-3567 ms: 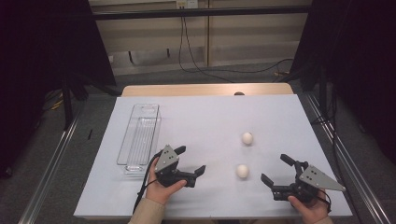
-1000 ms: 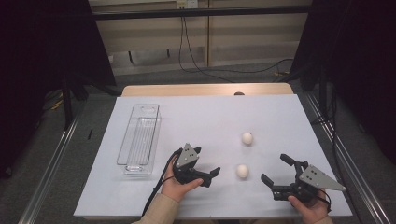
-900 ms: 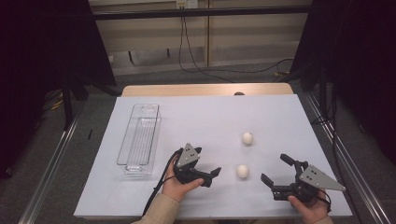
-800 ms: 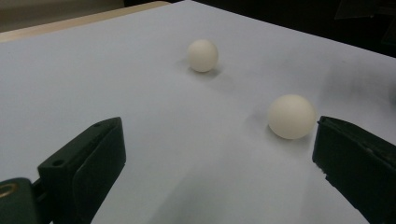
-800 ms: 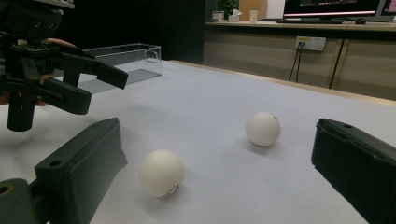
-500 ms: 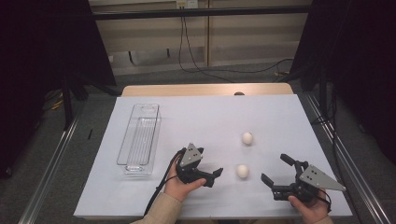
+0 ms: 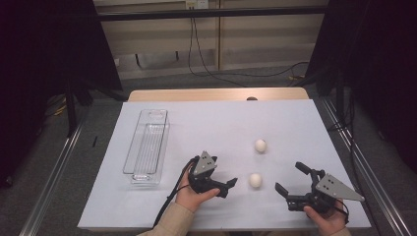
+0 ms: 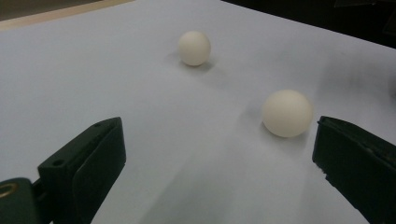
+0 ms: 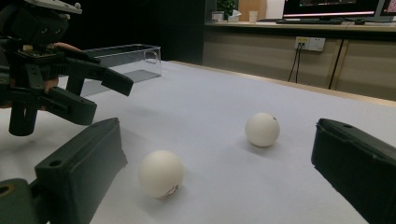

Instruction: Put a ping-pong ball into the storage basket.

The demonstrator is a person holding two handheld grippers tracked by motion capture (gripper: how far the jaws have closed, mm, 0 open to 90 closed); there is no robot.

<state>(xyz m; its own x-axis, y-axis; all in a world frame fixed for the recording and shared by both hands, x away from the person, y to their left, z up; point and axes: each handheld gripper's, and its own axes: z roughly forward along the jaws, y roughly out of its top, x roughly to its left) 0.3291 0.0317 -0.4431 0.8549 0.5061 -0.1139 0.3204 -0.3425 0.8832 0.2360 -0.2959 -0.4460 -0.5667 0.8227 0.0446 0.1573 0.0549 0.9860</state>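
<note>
Our left gripper (image 7: 227,185), jaws wide, sits just left of the near ball (image 7: 255,180) on the worktop (image 7: 295,123). We should straddle it squarely and close gently so it can't roll. Our right gripper (image 7: 291,183) waits wide apart, empty.

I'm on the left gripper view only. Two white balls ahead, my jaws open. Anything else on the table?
Observer: Yes. In the high view a clear plastic tray lies left of your left gripper, nothing in it.
Operator: Where's the other gripper?
Observer: The right gripper sits at the near right of the table, jaws open, pointing toward the near ball.
Operator: Any marking on the balls?
Observer: The right gripper view shows small print low on the near ball, and a small dark mark on the far ball. I cannot read either.
</note>
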